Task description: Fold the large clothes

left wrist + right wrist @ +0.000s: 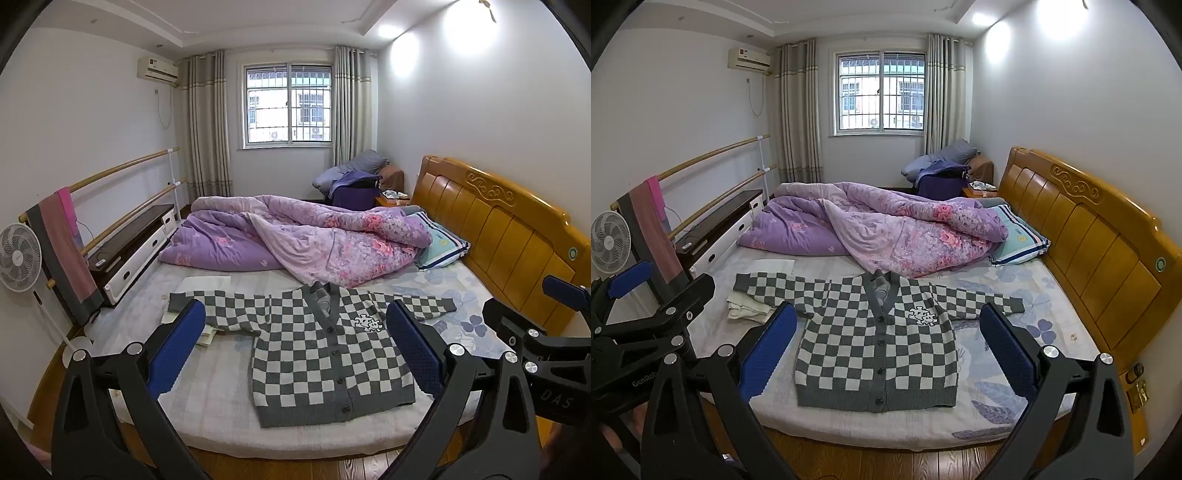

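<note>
A grey and white checkered cardigan (pixel 325 354) lies flat and buttoned on the near half of the bed (pixel 207 402), sleeves spread out to both sides. The right wrist view shows the same cardigan (pixel 879 354). My left gripper (pixel 295 343) hangs above the bed's near edge, open, with nothing between its blue pads. My right gripper (pixel 888 343) is open too, short of the cardigan's hem and holding nothing. Each gripper shows at the edge of the other's view: the right gripper (pixel 546 317), the left gripper (pixel 646 295).
A crumpled purple floral quilt (pixel 295 240) fills the far half of the bed, with a striped pillow (pixel 443 243) by the wooden headboard (pixel 509 229). Folded pale cloth (pixel 746 306) lies under the left sleeve. A fan (pixel 18 258), towel rails and a low cabinet (pixel 136 251) stand left.
</note>
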`<state>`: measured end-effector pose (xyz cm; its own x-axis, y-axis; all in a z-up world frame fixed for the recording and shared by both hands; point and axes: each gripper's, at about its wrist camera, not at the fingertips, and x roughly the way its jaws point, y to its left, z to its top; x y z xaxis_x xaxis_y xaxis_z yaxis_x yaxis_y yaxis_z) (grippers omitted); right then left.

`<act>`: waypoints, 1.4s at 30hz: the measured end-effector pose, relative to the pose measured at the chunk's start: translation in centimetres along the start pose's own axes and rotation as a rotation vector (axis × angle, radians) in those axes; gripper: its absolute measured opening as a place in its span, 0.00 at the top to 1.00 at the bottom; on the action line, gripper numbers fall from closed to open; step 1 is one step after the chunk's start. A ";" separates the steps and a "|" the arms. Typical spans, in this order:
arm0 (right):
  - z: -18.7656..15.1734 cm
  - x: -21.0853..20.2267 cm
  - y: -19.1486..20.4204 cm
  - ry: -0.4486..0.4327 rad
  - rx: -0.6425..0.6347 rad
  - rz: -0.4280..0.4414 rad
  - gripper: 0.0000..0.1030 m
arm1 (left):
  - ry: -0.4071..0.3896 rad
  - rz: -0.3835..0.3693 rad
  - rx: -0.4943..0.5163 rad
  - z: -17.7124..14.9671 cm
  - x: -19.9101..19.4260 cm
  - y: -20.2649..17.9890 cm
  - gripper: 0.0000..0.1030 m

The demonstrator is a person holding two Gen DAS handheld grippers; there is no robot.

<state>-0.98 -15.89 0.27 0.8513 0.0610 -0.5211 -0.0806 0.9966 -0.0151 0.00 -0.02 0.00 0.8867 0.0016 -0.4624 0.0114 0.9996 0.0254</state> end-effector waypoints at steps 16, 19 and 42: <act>0.2 0.1 0.0 0.000 -0.001 -0.001 0.07 | -0.001 -0.001 -0.003 0.0 0.0 0.0 0.05; 0.1 0.3 -0.4 0.001 -0.001 -0.001 0.07 | 0.000 -0.002 -0.003 0.0 0.0 0.0 0.05; -0.5 1.2 -1.0 0.018 0.003 -0.011 0.07 | 0.010 -0.006 -0.005 -0.5 0.8 -0.2 0.04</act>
<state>-0.18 -16.86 -0.78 0.8428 0.0488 -0.5360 -0.0696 0.9974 -0.0187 0.52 -0.21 -0.82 0.8820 -0.0044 -0.4712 0.0147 0.9997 0.0180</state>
